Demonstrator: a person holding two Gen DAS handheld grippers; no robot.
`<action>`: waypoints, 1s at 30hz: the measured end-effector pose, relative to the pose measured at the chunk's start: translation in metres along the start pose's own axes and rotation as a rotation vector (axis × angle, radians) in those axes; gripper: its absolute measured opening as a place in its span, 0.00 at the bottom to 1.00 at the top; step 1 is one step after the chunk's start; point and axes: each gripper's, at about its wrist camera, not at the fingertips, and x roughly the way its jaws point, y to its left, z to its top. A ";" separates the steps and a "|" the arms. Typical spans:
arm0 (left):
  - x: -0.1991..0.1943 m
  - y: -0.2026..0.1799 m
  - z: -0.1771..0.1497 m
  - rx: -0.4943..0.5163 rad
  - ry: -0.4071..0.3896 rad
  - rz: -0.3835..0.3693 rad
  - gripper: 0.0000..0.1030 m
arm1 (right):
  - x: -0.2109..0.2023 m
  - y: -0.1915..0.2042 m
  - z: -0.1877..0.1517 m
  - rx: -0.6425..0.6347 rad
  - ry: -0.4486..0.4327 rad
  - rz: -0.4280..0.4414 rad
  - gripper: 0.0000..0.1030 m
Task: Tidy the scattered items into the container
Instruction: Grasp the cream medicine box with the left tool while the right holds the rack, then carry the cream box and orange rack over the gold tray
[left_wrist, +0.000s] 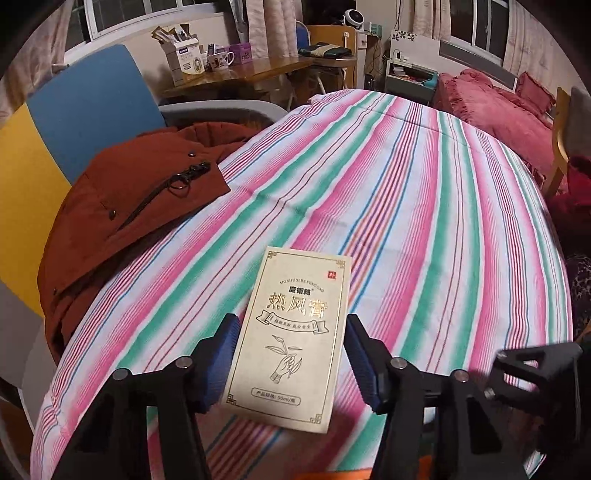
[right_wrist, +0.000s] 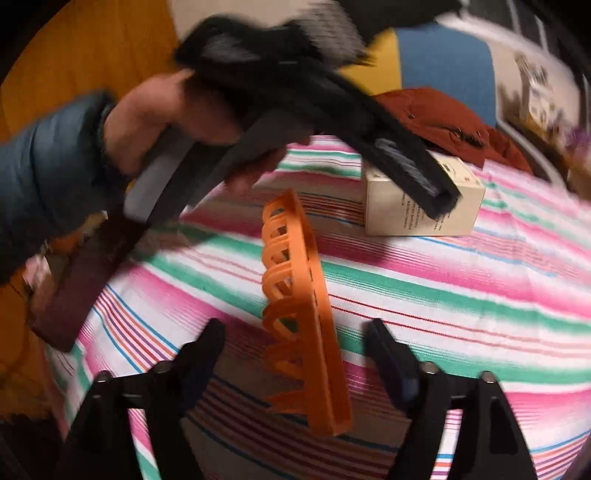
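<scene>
The left tool (left_wrist: 291, 354) straddles the cream box (left_wrist: 291, 332) lying on the striped worktop (left_wrist: 424, 221); its blue pads (left_wrist: 360, 354) stand just off the box's sides, not yet pressing, so this looks like the pick-up step. Next the jaws need to close squarely on the box's long edges before lifting.

The right tool (right_wrist: 295, 354) is wide apart and holds nothing; the orange basket (right_wrist: 299, 306) rim lies between its fingers, untouched. Only that rim shows, so I cannot tell its contents.

Farther off, a red jacket (left_wrist: 140, 206) drapes the worktop's edge.
</scene>
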 end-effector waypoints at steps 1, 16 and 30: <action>-0.001 -0.001 -0.001 -0.005 0.000 -0.005 0.56 | -0.001 -0.006 0.001 0.039 -0.009 0.030 0.83; 0.010 -0.002 -0.006 -0.102 0.025 0.047 0.49 | -0.006 -0.044 0.004 0.255 -0.080 0.197 0.74; -0.065 0.022 -0.071 -0.380 -0.056 0.146 0.49 | -0.002 -0.042 0.006 0.251 -0.085 0.172 0.69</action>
